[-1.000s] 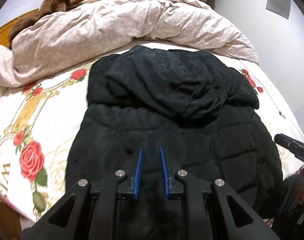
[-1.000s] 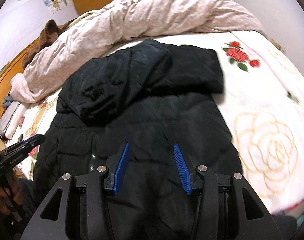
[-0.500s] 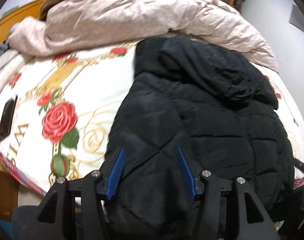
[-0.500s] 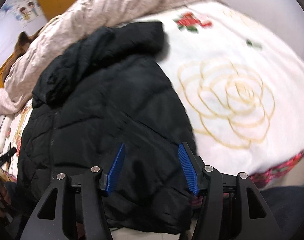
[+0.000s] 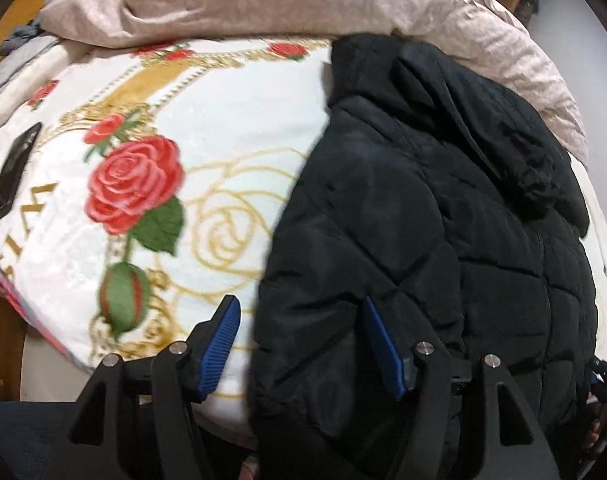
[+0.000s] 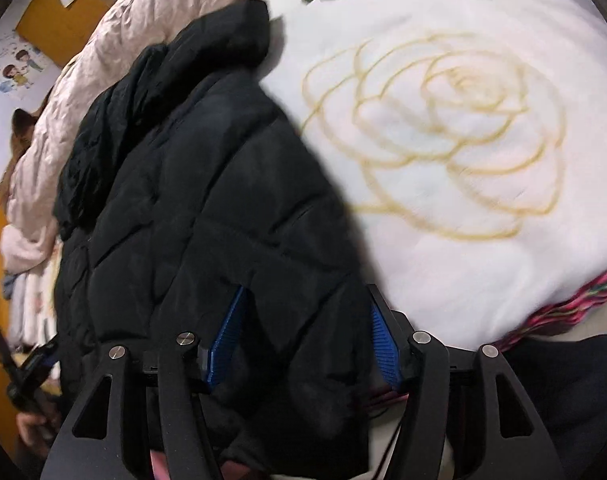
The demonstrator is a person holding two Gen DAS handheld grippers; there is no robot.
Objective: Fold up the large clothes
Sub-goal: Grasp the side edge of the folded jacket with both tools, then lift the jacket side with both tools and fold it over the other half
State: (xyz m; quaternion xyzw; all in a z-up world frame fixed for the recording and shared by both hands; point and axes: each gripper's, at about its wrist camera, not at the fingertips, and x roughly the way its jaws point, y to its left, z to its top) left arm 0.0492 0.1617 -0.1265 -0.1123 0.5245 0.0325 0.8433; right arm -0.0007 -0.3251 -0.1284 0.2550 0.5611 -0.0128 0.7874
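Note:
A black quilted hooded jacket (image 5: 423, 220) lies flat on the rose-patterned blanket (image 5: 223, 120), hood toward the far duvet. In the left wrist view my left gripper (image 5: 299, 316) hangs over the jacket's lower left corner. Its jaws are opening, and the jacket's side edge runs between the blue pads (image 5: 219, 336) without being pinched. In the right wrist view the jacket (image 6: 191, 200) fills the left half. My right gripper (image 6: 305, 316) straddles its lower right corner near the bed's edge, jaws opening, with fabric between the pads and not squeezed.
A crumpled pinkish duvet (image 5: 303, 0) is heaped along the far side of the bed. A black phone (image 5: 11, 176) lies on the blanket at far left. The bed's near edge (image 6: 563, 308) is close below both grippers. A hand with the left gripper (image 6: 31, 364) shows at lower left.
Both grippers have sunk and spread apart from the jacket's middle to its lower corners, the left one leftward and the right one rightward. Both pairs of jaws stand wider than before.

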